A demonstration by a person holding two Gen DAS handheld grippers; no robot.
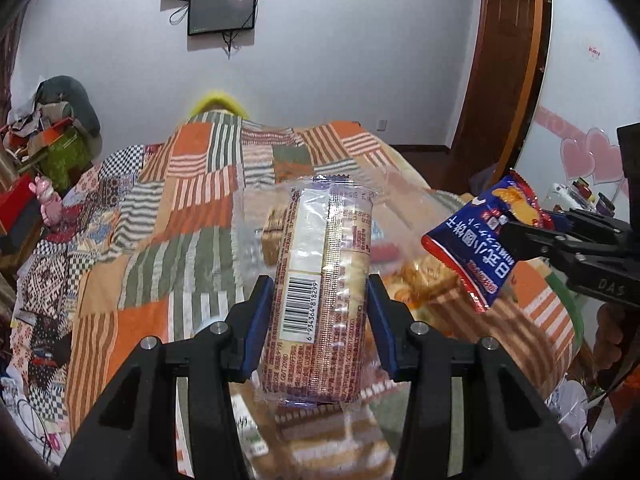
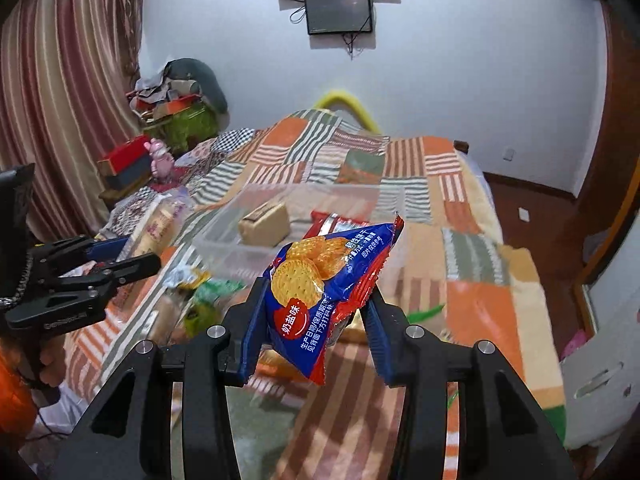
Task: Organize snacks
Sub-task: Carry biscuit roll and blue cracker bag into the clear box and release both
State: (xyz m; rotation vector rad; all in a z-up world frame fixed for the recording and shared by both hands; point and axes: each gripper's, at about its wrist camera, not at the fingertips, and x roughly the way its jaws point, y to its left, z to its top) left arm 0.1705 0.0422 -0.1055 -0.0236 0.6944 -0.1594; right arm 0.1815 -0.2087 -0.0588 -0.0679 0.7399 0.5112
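Left tongs and right tongs: matte black angular frames with triangular cutouts, blue pads lining the inner finger faces, silver round screws seen at the knuckles. Embossed lettering is seen on the black side plate. An orange sleeve and bare skin of the left hand are visible.

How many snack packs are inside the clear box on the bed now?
2 can be seen in the clear box: a tan pack toward its left, and a red pack toward its right, partly behind the held blue pack. More may be hidden.
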